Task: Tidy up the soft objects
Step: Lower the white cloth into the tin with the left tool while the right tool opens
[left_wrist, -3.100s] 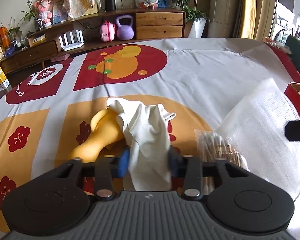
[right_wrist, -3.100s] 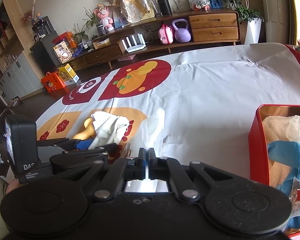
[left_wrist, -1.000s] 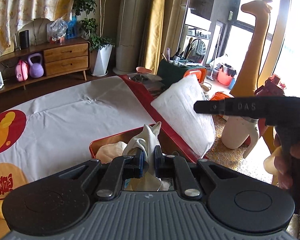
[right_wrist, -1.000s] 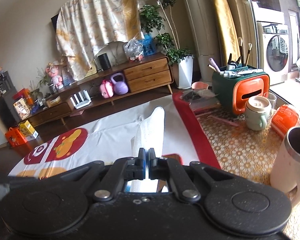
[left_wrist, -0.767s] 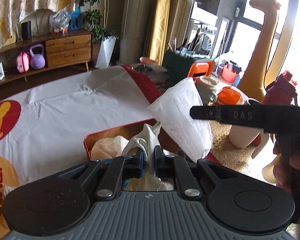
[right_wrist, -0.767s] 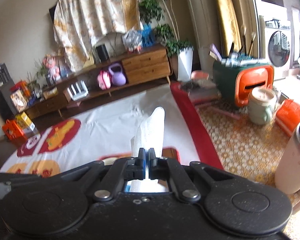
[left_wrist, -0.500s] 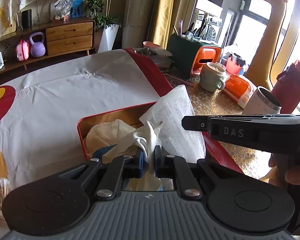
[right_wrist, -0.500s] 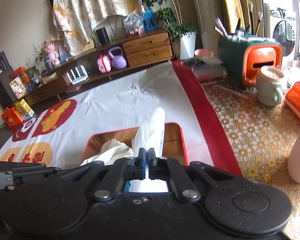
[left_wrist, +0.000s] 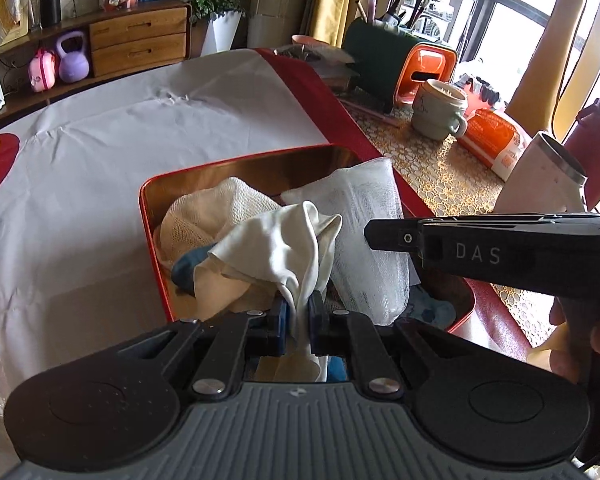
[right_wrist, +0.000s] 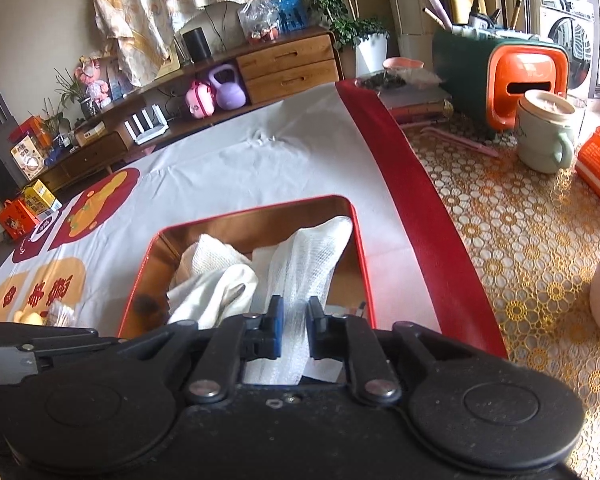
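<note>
- A red tin (left_wrist: 150, 216) with a shiny copper-coloured inside sits on a white tablecloth (left_wrist: 100, 120) with a red border.
- The left gripper (left_wrist: 298, 316) is tilted down over the near side of the tin, its blue-padded jaws clamped together on a cream glove (left_wrist: 284, 240) — the glove bunches upward from the pads and lies over the things in the tin.
- The right gripper (right_wrist: 294, 322) is beside it over the same tin. Its jaws have just been opening and now stand a little apart, with a white mesh foam sheet (right_wrist: 312, 256) between them; the sheet leans into the tin's right side.
- Also in the tin: a cream gauze cloth (left_wrist: 216, 208) at the back and something blue (left_wrist: 184, 268) under the glove.
- Beyond the red border, a pale green mug (right_wrist: 544, 136) stands on a gold lace-patterned cover.
</note>
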Action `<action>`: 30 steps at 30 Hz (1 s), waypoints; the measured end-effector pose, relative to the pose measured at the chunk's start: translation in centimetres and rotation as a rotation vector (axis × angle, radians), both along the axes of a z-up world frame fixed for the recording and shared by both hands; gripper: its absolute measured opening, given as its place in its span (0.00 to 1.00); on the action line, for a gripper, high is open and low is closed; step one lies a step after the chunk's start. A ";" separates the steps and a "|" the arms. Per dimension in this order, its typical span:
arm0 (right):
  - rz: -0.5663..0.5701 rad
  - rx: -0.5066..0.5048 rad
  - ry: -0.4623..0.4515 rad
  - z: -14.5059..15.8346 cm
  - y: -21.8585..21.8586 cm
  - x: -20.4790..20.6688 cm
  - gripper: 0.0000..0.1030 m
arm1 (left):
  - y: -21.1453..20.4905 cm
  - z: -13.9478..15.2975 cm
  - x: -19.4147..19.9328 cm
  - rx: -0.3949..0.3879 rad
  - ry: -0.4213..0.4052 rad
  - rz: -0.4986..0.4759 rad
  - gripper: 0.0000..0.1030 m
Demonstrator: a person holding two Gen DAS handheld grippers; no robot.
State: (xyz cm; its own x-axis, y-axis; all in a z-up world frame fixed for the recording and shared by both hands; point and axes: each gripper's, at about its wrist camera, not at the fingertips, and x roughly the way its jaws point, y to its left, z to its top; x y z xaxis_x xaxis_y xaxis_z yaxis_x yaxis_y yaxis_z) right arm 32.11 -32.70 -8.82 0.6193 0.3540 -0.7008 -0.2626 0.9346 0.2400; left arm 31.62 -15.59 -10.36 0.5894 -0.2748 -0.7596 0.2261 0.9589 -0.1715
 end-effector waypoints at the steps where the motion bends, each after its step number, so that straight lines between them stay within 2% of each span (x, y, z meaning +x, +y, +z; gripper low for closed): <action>1: 0.001 -0.002 0.003 0.0 0.0 -0.1 0.16 | -0.1 -0.1 0.0 0.002 0.001 0.003 0.10; 7: 0.004 -0.012 0.028 -0.3 -0.2 -0.6 0.24 | -0.1 -0.1 -0.1 0.012 0.017 -0.005 0.11; 11: 0.011 -0.026 0.023 -0.1 -0.3 -1.4 0.27 | -0.2 0.2 -0.5 0.012 0.018 -0.012 0.16; 15: 0.019 -0.039 0.018 0.4 -0.5 -2.1 0.29 | -0.3 0.5 -1.0 0.002 0.016 -0.021 0.26; 20: 0.034 -0.038 0.007 1.1 -0.8 -3.0 0.32 | -0.5 1.1 -1.7 0.016 -0.005 -0.028 0.28; 23: 0.039 -0.048 -0.007 1.7 -0.7 -3.7 0.41 | -0.6 1.6 -2.2 0.028 -0.014 -0.028 0.30; 25: 0.045 -0.050 -0.014 2.0 -0.7 -4.0 0.42 | -0.4 1.9 -2.6 0.023 -0.019 -0.032 0.41; 26: 0.044 -0.052 -0.017 2.2 -0.7 -4.3 0.42 | -0.3 2.1 -2.8 0.022 -0.025 -0.029 0.56; 27: 0.045 -0.051 -0.019 2.4 -0.7 -4.5 0.43 | -0.1 2.4 -3.1 0.022 -0.036 -0.025 0.62; 30: 0.054 -0.048 -0.026 3.2 -0.6 -5.1 0.44 | 0.2 3.2 -4.0 0.023 -0.064 -0.027 0.62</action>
